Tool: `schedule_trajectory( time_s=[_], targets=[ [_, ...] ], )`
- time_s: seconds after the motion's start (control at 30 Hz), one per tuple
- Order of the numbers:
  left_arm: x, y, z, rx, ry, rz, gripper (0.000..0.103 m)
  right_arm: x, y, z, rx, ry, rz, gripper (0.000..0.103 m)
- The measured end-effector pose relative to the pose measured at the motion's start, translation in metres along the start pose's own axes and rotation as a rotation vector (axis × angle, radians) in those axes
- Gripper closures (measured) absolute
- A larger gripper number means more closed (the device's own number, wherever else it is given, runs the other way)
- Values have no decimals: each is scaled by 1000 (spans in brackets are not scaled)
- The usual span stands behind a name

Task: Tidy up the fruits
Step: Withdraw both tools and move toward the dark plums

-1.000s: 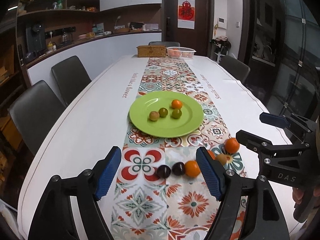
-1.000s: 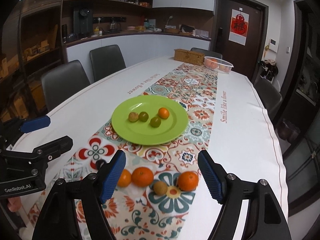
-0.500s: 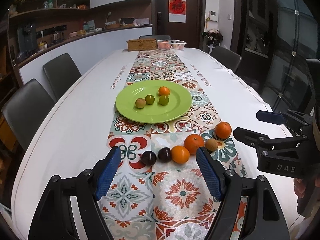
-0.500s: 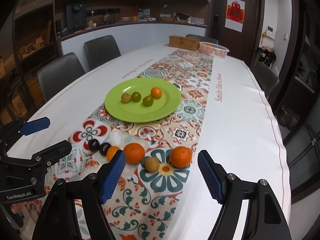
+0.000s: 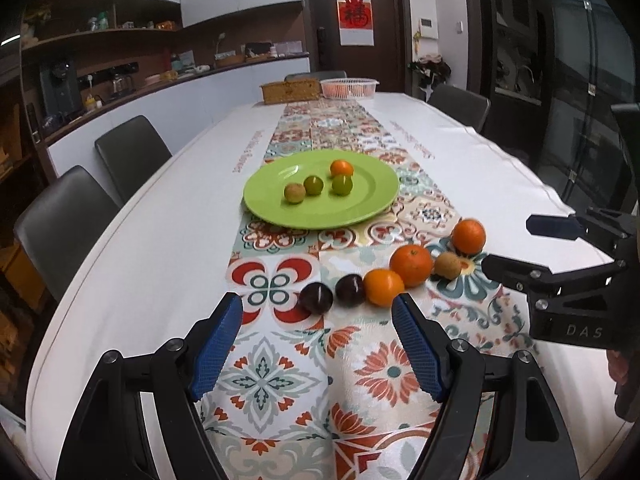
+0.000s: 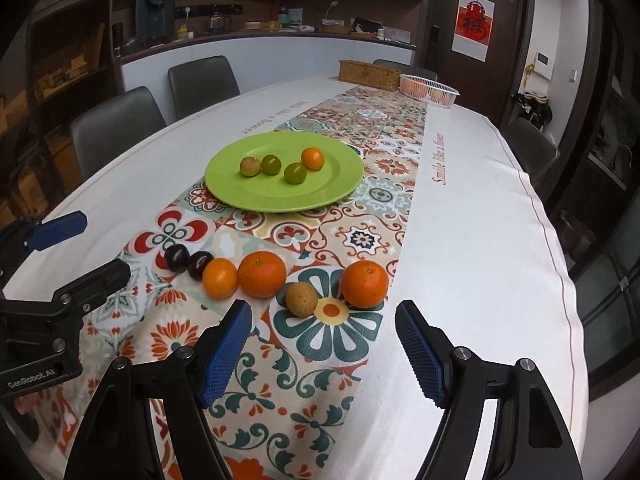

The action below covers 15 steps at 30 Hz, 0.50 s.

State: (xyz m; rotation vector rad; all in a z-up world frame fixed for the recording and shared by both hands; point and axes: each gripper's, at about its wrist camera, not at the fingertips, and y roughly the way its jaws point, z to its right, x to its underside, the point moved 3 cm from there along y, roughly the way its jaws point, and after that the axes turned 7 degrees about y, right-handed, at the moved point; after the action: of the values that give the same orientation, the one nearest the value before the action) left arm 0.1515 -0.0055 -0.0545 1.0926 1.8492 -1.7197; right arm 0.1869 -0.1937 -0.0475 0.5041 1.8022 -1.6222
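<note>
A green plate (image 5: 368, 208) (image 6: 340, 184) on the patterned runner holds a small orange (image 5: 341, 168), two green fruits (image 5: 342, 184) and a tan fruit (image 5: 294, 193). In front of it lies a row of loose fruit: two dark plums (image 5: 316, 298) (image 6: 177, 257), three oranges (image 5: 383, 287) (image 6: 262, 274) (image 6: 364, 283) and a tan fruit (image 6: 301, 299). My left gripper (image 5: 318, 336) is open and empty, just short of the plums. My right gripper (image 6: 324, 340) is open and empty, just short of the tan fruit.
The long white table (image 5: 160, 240) has grey chairs (image 5: 132, 156) along its left side. A wicker box (image 5: 290, 91) and a white basket of oranges (image 5: 349, 88) stand at the far end. The right table edge (image 6: 560, 280) drops off near my right gripper.
Both grippers have pulled back toward the near end of the table, so the row of loose fruit now lies farther ahead of the fingers. No fruit has moved.
</note>
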Motion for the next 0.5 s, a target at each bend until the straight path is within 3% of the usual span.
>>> schedule_trajectory(
  time_s=[0.27,0.5],
  targets=[
    [8,18,3,43,63,-16,41,4,13,-3,-18,13,-3,30],
    [13,39,-1,55,117,-46,52,8,25,-18,22,-84,-2,42]
  ],
)
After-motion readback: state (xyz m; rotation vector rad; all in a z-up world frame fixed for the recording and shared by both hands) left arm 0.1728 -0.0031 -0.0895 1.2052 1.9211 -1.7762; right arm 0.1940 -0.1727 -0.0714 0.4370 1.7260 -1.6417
